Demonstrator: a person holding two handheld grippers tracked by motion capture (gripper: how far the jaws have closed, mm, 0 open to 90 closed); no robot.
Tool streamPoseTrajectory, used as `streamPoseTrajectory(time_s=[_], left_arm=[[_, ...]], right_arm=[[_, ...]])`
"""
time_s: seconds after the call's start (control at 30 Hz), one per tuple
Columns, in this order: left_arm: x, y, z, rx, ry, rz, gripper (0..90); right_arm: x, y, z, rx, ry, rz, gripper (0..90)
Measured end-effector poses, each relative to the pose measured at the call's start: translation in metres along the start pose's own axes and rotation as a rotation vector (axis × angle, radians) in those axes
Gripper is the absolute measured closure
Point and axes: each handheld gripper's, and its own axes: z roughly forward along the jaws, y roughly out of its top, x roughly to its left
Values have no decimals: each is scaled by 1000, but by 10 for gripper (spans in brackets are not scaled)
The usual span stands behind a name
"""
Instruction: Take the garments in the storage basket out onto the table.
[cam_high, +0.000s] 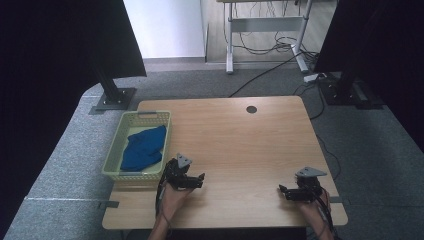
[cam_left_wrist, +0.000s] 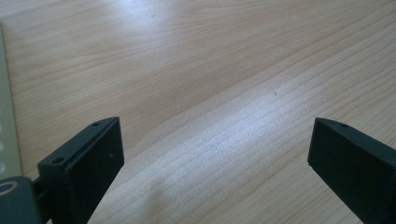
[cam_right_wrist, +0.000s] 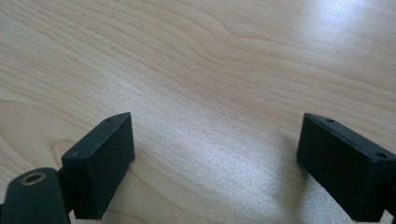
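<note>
At the far left of the wooden counter (cam_high: 240, 140) stands a pale green plastic basket (cam_high: 114, 160) with latticed walls, its long side running away from the person. Inside it lies a crumpled blue cloth (cam_high: 144, 147), spread over the middle and nearer part of the basket floor. Just to the right of the basket's near corner, the left tongs (cam_high: 201, 179) rest low over the bare wood, pointing rightward, away from the cloth; the cloth lies near them, behind and to their left, with the basket wall between. In the left gripper view the jaws stand wide apart with nothing between them but wood grain, and a strip of the basket edge (cam_left_wrist: 7, 116) shows at the left border. Well apart, near the counter's right front corner, the right tongs (cam_high: 282, 190) point leftward, jaws likewise spread wide and empty.
</note>
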Motion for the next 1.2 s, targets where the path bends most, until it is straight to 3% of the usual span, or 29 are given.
streamPoseTrajectory(time_s=[0.7, 1.2], left_arm=[[11, 31, -12, -8, 5, 11, 36], [37, 47, -21, -14, 24, -19, 35]], right_arm=[[0, 0, 0, 1, 6, -5, 109], [0, 0, 0, 1, 6, -5, 109]])
